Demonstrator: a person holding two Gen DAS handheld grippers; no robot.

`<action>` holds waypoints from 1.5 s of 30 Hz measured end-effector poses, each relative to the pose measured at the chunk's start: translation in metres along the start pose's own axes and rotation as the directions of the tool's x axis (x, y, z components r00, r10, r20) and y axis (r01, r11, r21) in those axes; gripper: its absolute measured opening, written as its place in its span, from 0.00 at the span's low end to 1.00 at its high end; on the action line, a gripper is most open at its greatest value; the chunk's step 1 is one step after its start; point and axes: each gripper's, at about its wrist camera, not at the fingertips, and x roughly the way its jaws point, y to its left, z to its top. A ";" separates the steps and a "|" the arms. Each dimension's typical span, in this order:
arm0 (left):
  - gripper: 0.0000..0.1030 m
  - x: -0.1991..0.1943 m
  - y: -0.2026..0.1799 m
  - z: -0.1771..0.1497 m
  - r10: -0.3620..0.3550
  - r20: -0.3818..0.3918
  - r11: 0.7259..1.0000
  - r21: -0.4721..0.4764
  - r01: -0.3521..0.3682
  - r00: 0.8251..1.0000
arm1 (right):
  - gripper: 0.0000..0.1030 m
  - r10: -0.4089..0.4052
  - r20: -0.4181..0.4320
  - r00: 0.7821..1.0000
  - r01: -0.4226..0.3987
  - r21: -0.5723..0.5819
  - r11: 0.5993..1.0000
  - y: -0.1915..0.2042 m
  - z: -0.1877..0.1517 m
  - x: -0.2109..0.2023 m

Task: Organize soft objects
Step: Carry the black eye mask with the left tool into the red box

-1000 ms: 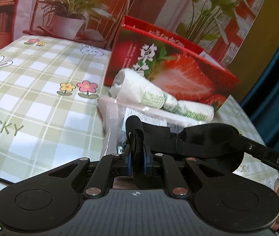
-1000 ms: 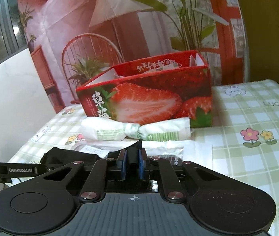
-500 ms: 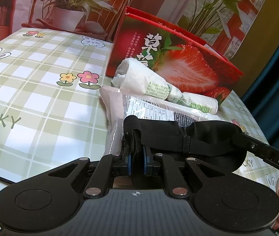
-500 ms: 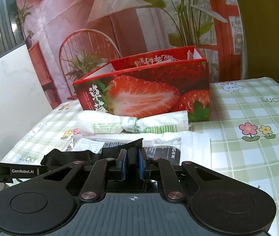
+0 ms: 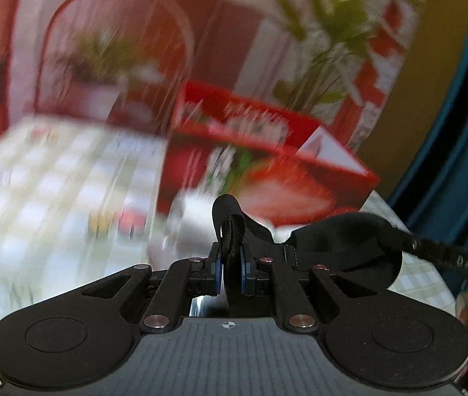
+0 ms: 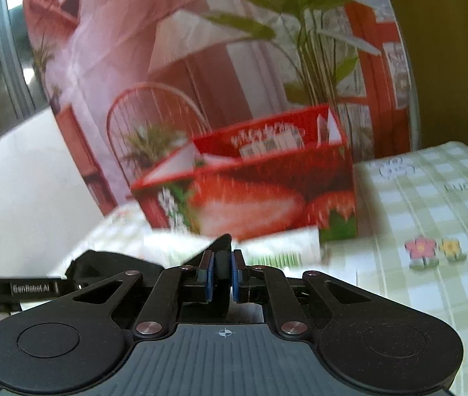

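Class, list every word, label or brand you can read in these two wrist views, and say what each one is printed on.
"GenRobot.AI": on the other gripper's black arm, at the right view's left edge.
"LUCKY": on the checked tablecloth.
"DAS": only faintly legible, on the black arm in the left view.
White characters on the strawberry box: too blurred to read.

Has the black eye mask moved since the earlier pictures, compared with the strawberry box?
Yes. The black eye mask, shut in both the left gripper and the right gripper, has risen: in the left wrist view its folded end now overlaps the strawberry box.
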 end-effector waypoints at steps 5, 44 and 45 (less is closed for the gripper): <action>0.11 0.011 -0.014 0.054 -0.006 0.045 0.999 0.052 0.004 0.999 | 0.09 0.013 0.060 0.998 -0.011 -0.028 1.000 -0.001 0.040 0.006; 0.89 0.136 -0.003 0.149 0.129 -0.028 0.978 0.167 -0.123 0.991 | 0.99 -0.316 0.113 0.942 0.336 -0.316 0.888 -0.019 0.141 0.162; 0.90 0.129 -0.003 0.146 0.130 -0.024 0.977 0.171 -0.124 0.991 | 1.00 -0.315 0.139 0.939 0.343 -0.314 0.885 -0.016 0.138 0.154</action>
